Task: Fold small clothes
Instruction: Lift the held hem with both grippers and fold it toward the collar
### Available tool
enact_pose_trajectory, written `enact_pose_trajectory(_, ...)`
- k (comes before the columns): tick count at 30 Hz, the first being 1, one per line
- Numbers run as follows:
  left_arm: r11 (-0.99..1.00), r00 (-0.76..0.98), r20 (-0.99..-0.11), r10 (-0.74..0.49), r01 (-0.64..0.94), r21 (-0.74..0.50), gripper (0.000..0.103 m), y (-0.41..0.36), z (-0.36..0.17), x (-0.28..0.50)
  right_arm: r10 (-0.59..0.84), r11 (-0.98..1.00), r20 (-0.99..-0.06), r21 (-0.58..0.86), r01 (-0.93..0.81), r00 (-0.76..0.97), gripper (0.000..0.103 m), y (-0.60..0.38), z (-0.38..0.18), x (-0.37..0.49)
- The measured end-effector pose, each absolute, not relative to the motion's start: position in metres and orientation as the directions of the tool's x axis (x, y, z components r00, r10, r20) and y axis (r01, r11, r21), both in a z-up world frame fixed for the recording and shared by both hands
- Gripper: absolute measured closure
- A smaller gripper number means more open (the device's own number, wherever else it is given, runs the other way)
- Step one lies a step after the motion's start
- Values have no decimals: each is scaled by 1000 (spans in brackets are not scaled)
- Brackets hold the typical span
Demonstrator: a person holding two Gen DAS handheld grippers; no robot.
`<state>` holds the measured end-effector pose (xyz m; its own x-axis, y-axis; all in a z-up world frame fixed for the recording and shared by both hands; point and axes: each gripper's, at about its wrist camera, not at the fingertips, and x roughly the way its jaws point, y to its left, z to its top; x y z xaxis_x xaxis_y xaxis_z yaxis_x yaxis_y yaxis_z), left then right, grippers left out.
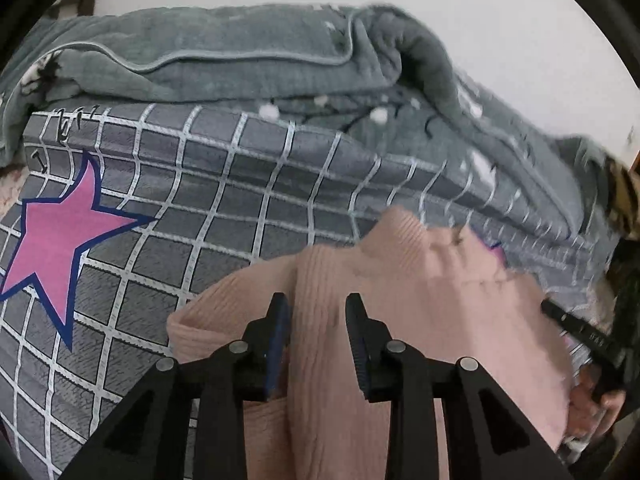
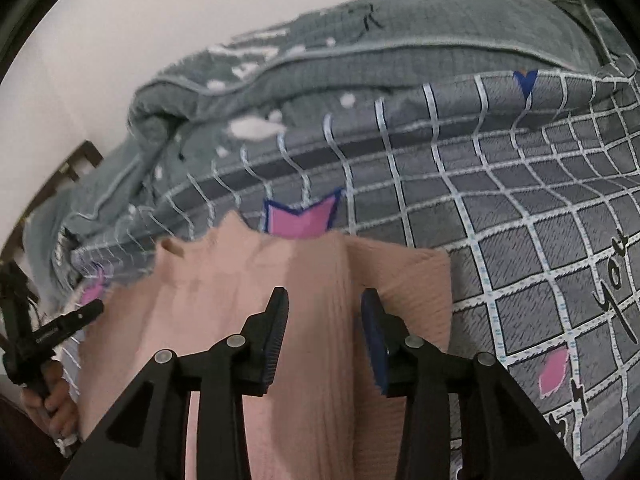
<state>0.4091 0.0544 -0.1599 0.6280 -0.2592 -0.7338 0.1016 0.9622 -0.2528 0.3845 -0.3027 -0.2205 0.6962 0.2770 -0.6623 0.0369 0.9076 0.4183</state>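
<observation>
Left hand-held gripper (image 1: 316, 312) points down at a pink ribbed knit top (image 1: 400, 300) lying on the bed. Jaws partly open; a raised ridge of the knit runs up betw. them, but the pads don't look to press on it, gap visible each side. Nothing gripped.

Right hand-held gripper (image 2: 322, 308): same story. Jaws partly open, a fold of the pink top (image 2: 312, 280) standing betw. the fingers, cloth not pinched as far as the view shows.

The top is spread just ahead of and under both grippers, its collar end on the far side from them. From the left wrist view the right gripper shows at the right edge, w/ a hand (image 1: 592, 404) around its handle; from the right wrist view the left one shows at the left edge, hand (image 2: 52, 404) on the grip.

Under the top: grey bed sheet (image 1: 240, 208) w/ white grid lines and a pink star (image 1: 52, 240) w/ blue outline, off to the left gripper's left. Beyond the top, a rumpled grey-green quilt (image 1: 260, 64) heaped against a pale wall (image 1: 480, 20).
</observation>
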Motion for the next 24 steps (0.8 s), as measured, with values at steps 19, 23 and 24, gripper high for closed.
enact_pose_trajectory(19,983,663,-729,-170,58,-176,93,60,-181,411,199,939,-692,338,68,694,98,-302,-236,401)
enact_pose_trajectory(23,983,666,-727,-169,57,-176,92,62,-184,411,127,966,-715,246,78,687,97,-289,-234,401)
enact_pose_trajectory(24,984,664,-729,-164,57,-170,92,61,-185,411,96,974,-719,209,82,689,97,-285,-233,400)
